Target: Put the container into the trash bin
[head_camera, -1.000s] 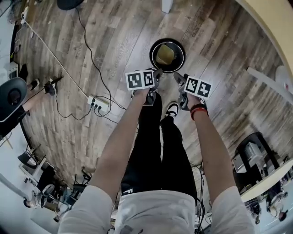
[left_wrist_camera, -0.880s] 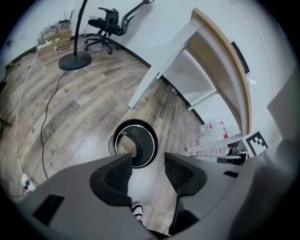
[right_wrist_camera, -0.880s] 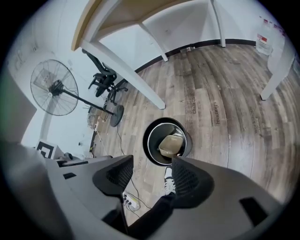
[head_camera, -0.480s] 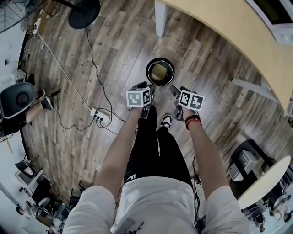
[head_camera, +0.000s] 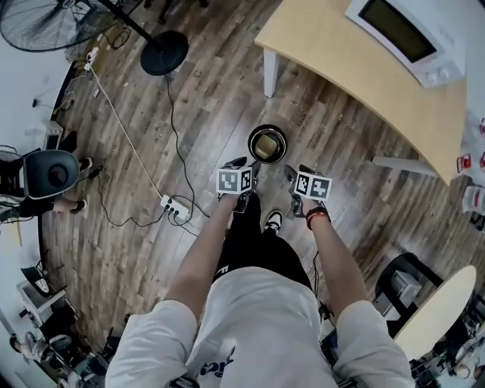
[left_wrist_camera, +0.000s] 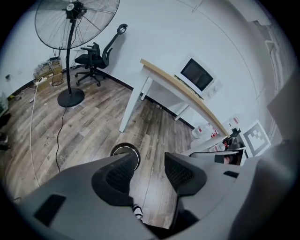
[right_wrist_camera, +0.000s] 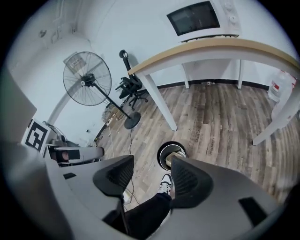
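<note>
A round black trash bin (head_camera: 267, 144) stands on the wooden floor just ahead of the person's feet. A tan container (head_camera: 265, 145) lies inside it, also visible in the right gripper view (right_wrist_camera: 174, 156). My left gripper (head_camera: 244, 168) hangs at the bin's near left, jaws open and empty; its own view (left_wrist_camera: 148, 172) shows the bin's rim (left_wrist_camera: 123, 150) behind the left jaw. At the bin's near right is my right gripper (head_camera: 292, 176), likewise open with nothing between its jaws (right_wrist_camera: 149, 176). The trash bin (right_wrist_camera: 171, 155) sits between the jaws in that view.
A light wooden table (head_camera: 364, 72) with a microwave (head_camera: 405, 34) stands beyond the bin, its white leg (head_camera: 270, 72) close by. A floor fan (head_camera: 53, 23), a cable and power strip (head_camera: 175, 206) lie left. Chairs and a person's shoes (head_camera: 274, 220) are around.
The head view has lifted and pulled back from the bin, so the bin looks smaller and the table and microwave have come into view. Both grippers stay open near the bin.
</note>
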Tool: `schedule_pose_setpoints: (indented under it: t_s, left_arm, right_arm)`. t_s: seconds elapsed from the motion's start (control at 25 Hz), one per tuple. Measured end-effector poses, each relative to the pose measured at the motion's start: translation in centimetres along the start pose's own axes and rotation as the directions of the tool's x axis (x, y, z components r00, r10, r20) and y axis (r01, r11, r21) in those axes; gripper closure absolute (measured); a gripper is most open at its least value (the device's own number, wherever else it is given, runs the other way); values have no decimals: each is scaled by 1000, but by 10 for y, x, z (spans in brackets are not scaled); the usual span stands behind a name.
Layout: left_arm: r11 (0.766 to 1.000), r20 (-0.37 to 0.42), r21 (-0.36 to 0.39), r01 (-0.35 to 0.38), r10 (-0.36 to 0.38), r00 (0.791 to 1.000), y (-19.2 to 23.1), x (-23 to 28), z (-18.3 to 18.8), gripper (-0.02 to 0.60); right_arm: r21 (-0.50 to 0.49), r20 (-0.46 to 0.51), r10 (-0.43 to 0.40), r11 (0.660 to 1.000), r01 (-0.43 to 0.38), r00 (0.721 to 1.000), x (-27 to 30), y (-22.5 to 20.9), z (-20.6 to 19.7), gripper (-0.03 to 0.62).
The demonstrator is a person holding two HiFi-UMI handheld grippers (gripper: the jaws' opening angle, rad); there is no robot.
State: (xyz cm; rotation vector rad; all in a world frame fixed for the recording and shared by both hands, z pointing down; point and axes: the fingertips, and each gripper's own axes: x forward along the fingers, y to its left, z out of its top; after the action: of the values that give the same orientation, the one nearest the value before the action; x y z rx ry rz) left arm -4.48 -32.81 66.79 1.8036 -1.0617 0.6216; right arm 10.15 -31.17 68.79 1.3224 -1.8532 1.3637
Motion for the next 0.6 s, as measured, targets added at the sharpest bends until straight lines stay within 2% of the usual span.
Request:
schedule_pose_setpoints:
  t_s: [0.32, 0.44, 0.6]
  left_arm:
    - [1000, 93, -21, 7, -5, 996, -30, -78, -21, 368]
    - [1000, 124, 11, -13, 12, 992, -43, -101, -34, 368]
    - [997, 193, 60, -44, 32, 981, -63, -132, -39, 368]
  right_arm:
    - [-60, 99, 1, 998, 5, 995, -83, 31, -10, 338]
    - [-81, 142, 35, 996, -23, 989, -109, 39, -16, 338]
    - [-123, 211, 45, 992, -19, 976, -142, 44, -18, 338]
